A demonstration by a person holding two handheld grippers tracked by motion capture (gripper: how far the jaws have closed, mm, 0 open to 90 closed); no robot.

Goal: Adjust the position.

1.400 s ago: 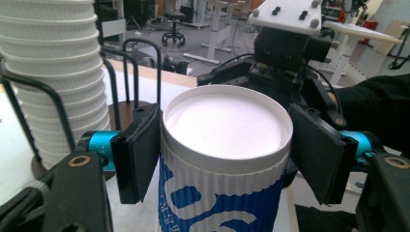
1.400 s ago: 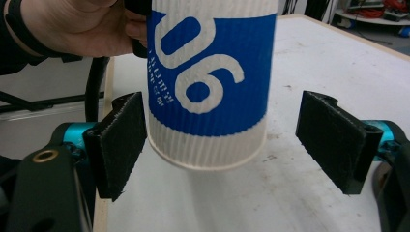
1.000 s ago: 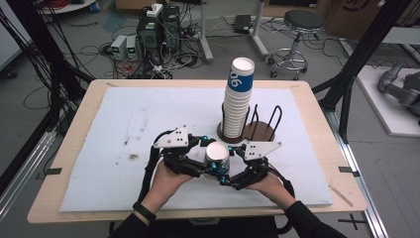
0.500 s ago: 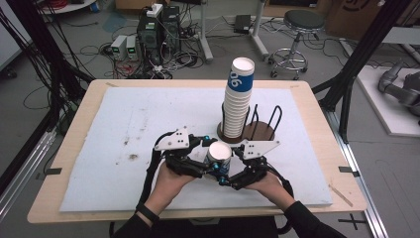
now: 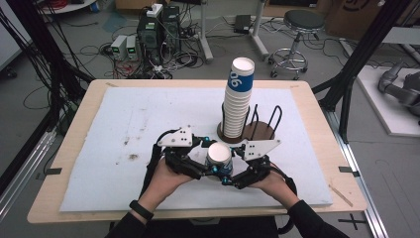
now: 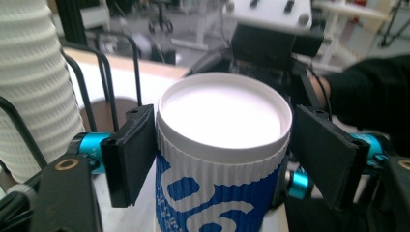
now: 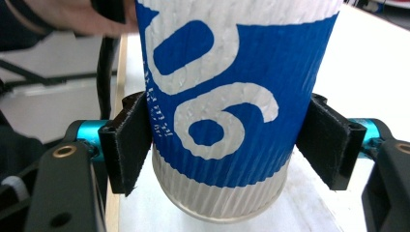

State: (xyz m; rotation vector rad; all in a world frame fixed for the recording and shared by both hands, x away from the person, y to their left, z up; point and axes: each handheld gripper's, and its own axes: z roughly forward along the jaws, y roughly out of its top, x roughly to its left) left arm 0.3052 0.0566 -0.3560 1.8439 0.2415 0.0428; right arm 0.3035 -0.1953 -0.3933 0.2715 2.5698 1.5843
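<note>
A blue-and-white ribbed paper cup [image 5: 219, 157] with a white top is held upright just above the white mat, between both hands. My right gripper [image 5: 228, 166] comes in from the right. Its jaws have just been closing and both pads now press the cup [image 7: 222, 96] low on its sides, so the right gripper [image 7: 229, 145] is shut on it. My left gripper [image 5: 210, 158] comes in from the left and its jaws have just been opening. In the left gripper view the cup [image 6: 222, 193] sits between the left gripper [image 6: 225, 159] jaws, one pad against it, the other slightly off.
A tall stack of the same cups [image 5: 236, 99] stands in a black wire holder with a brown base [image 5: 257, 130] right behind the hands. The white mat [image 5: 124, 129] covers the wooden table. A stool and cables lie on the floor beyond.
Both hands and the cup stay in the same spot near the front of the mat. From above I make out no clear shift.
</note>
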